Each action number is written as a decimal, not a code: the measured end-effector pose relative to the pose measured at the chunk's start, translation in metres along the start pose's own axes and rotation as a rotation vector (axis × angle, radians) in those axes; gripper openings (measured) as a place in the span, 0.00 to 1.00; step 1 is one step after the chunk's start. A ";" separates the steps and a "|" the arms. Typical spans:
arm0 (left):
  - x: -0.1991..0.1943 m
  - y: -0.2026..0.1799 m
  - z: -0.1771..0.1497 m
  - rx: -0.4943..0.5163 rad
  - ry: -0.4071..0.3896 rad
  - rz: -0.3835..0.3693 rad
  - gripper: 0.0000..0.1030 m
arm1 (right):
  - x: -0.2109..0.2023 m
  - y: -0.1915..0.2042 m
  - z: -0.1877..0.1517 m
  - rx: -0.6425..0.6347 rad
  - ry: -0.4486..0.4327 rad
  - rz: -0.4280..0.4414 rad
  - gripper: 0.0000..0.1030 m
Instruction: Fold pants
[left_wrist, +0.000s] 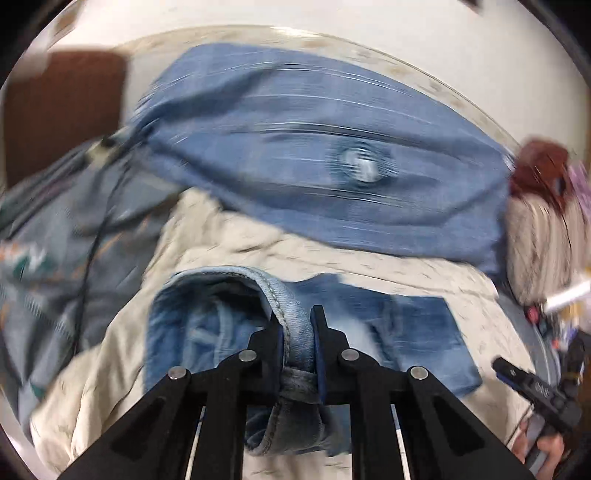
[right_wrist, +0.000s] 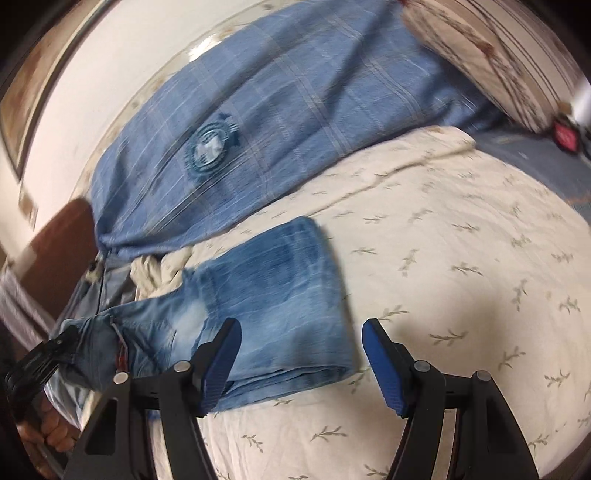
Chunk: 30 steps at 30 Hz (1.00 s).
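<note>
The left gripper (left_wrist: 297, 325) is clamping its fingers (left_wrist: 271, 343) on a stitched hem or band of the faded blue jeans (right_wrist: 273, 306), the denim bunching up between the pads and hanging down below them. The rest of the jeans is lying folded on the cream bedsheet (right_wrist: 461, 258), which is printed with small leaf sprigs and spread over the bed.

The right gripper (right_wrist: 301, 363) is hovering just over the near edge of the folded jeans, its blue-padded fingers (right_wrist: 382, 363) standing wide apart and gripping nothing; one pad is over the denim, the other is beside the jeans over bare sheet.

Beyond the jeans, a blue checked pillow (right_wrist: 280, 122) with a round badge on it is resting against the pale wall (right_wrist: 110, 74). A cream striped cushion (right_wrist: 491, 55) is lying to the right of the jeans, past the pillow's end. A grey patterned blanket (left_wrist: 55, 240) is bunched up to the left of the jeans, a thin black cable (left_wrist: 99, 229) trailing across it.

The person's left hand (right_wrist: 48, 432) is showing at the lower left corner of the right wrist view, wrapped round the left gripper's handle.
</note>
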<state>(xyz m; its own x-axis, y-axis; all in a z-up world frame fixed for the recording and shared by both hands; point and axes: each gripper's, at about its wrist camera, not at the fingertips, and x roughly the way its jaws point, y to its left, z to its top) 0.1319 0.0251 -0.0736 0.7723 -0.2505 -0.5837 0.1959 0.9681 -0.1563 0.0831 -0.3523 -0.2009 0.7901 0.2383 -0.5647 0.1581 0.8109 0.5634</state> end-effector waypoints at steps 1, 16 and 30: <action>0.003 -0.015 0.004 0.044 0.004 -0.002 0.13 | 0.000 -0.005 0.002 0.027 0.003 0.004 0.69; 0.010 0.131 -0.069 -0.445 0.228 0.261 0.47 | -0.010 -0.035 0.012 0.132 0.038 0.083 0.69; 0.030 0.137 -0.099 -0.749 0.253 -0.039 0.73 | -0.002 0.013 -0.006 -0.072 0.017 0.022 0.69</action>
<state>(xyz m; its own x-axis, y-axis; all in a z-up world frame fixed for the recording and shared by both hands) 0.1217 0.1498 -0.1912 0.5946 -0.3652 -0.7163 -0.3084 0.7192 -0.6226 0.0805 -0.3389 -0.1960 0.7828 0.2652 -0.5629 0.0973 0.8413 0.5317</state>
